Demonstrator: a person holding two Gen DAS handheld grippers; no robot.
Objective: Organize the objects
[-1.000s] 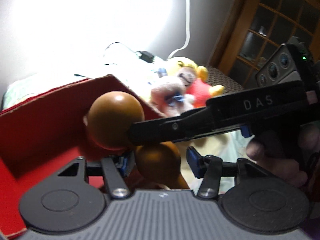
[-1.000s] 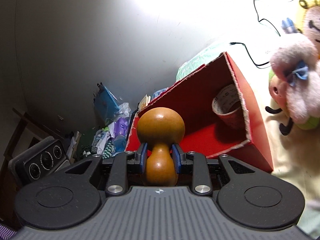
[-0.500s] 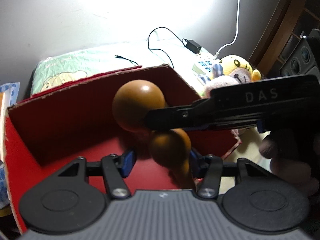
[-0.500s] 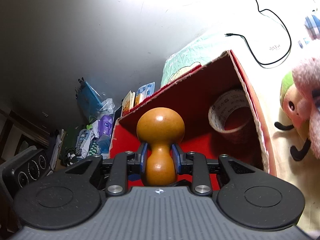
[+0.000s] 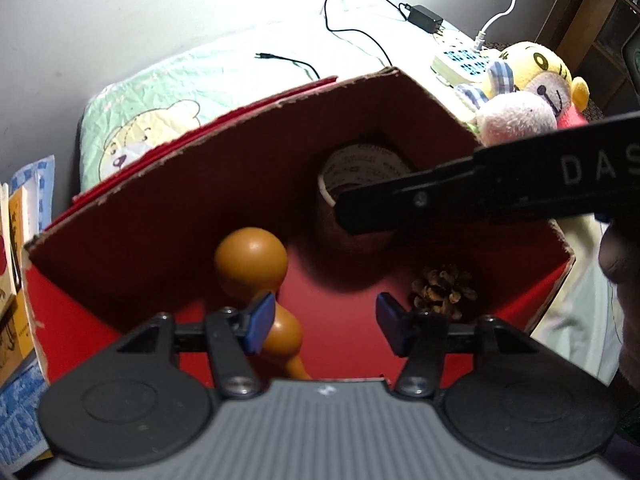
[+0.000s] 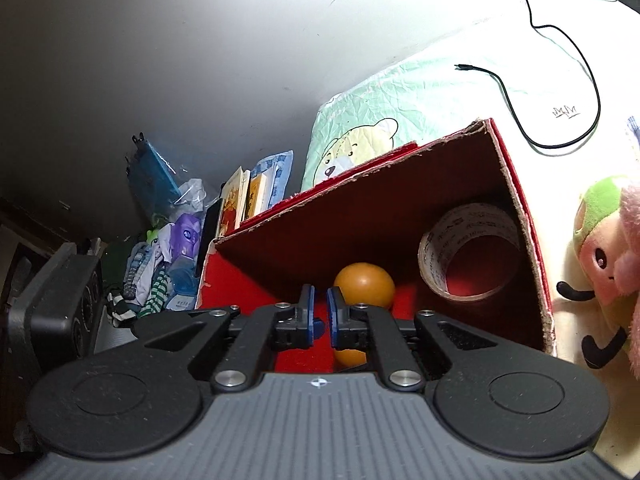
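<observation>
A brown wooden gourd [image 5: 251, 258] lies on the floor of the red cardboard box [image 5: 160, 208], free of both grippers. My left gripper [image 5: 325, 322] hangs open over the box's near side, and its left pad overlaps the gourd's neck in the left wrist view. The right gripper [image 6: 320, 304] is shut with nothing between its fingers; the gourd [image 6: 364, 284] sits just behind it inside the box [image 6: 360, 220]. One of its fingers [image 5: 440, 200] crosses the left wrist view above the box.
A roll of tape [image 5: 362, 164] stands in the box's far corner, and a pine cone [image 5: 444, 290] lies near the front right. Plush toys [image 5: 528, 88], a power strip [image 5: 460, 60] and a black cable [image 6: 560, 80] lie on the bed. Books [image 6: 240, 196] and clutter fill the left.
The right gripper let go of the gourd, which dropped to the box floor, and its fingers came together. The left gripper's fingers spread wider.
</observation>
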